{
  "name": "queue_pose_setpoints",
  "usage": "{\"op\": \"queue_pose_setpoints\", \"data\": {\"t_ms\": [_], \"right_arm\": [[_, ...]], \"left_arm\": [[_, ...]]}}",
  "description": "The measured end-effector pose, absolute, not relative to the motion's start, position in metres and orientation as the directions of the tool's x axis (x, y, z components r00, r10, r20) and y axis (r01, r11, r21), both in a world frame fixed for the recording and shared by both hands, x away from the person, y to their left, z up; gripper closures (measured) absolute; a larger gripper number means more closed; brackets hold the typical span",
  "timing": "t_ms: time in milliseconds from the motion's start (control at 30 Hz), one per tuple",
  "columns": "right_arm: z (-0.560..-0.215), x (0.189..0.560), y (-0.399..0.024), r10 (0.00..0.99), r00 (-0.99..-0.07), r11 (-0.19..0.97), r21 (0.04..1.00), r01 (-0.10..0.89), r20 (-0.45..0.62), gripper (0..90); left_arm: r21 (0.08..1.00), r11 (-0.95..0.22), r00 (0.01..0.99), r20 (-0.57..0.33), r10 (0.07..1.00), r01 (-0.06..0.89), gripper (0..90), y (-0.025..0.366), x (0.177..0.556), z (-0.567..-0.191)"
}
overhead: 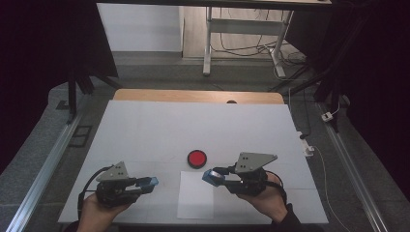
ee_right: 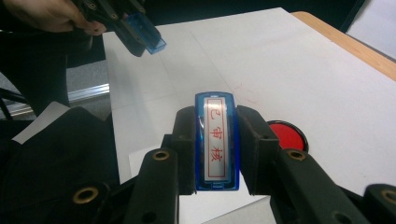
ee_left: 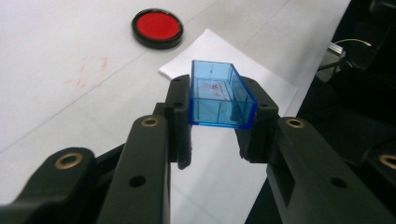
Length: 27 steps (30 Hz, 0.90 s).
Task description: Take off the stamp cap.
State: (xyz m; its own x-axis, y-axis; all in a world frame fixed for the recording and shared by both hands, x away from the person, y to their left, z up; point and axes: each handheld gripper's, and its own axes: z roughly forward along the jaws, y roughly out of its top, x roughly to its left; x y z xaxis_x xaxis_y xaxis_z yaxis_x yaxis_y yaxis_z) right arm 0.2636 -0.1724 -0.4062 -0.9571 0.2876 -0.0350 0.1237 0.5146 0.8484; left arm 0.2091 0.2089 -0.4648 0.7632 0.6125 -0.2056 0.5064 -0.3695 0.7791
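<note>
My left gripper (overhead: pixel 145 183) is shut on a clear blue plastic cap (ee_left: pixel 219 95), an open-ended box with red smudges inside, held just above the table at the front left. My right gripper (overhead: pixel 218 176) is shut on a blue stamp (ee_right: pixel 215 140) whose white face bears red characters. The stamp (overhead: pixel 211 176) points left toward the cap (overhead: pixel 153 181), with a gap between them. A round red ink pad (overhead: pixel 197 158) in a black rim lies on the table just behind that gap. A white sheet of paper (overhead: pixel 196 195) lies below the stamp.
The white table top (overhead: pixel 193 125) stretches away behind the ink pad to a wooden edge (overhead: pixel 198 95). Faint red marks (ee_left: pixel 91 72) stain the surface near the ink pad (ee_left: pixel 157 27). Metal rails and cables run on the floor at both sides.
</note>
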Motion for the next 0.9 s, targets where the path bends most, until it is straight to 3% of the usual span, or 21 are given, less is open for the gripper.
{"op": "queue_pose_setpoints", "data": {"t_ms": [400, 900], "right_arm": [[-0.408, 0.267, -0.174, 0.314, -0.949, 0.507, 0.848, 0.151, -0.019, 70.4], [-0.412, 0.274, -0.179, 0.345, -0.939, 0.504, 0.842, 0.190, 0.005, 70.5]], "left_arm": [[0.761, -0.343, 0.709, -0.209, 0.674, 0.551, 68.5, 0.231, 0.189, -0.473], [0.738, -0.377, 0.676, -0.144, 0.722, 0.560, 68.5, 0.240, 0.176, -0.477]]}}
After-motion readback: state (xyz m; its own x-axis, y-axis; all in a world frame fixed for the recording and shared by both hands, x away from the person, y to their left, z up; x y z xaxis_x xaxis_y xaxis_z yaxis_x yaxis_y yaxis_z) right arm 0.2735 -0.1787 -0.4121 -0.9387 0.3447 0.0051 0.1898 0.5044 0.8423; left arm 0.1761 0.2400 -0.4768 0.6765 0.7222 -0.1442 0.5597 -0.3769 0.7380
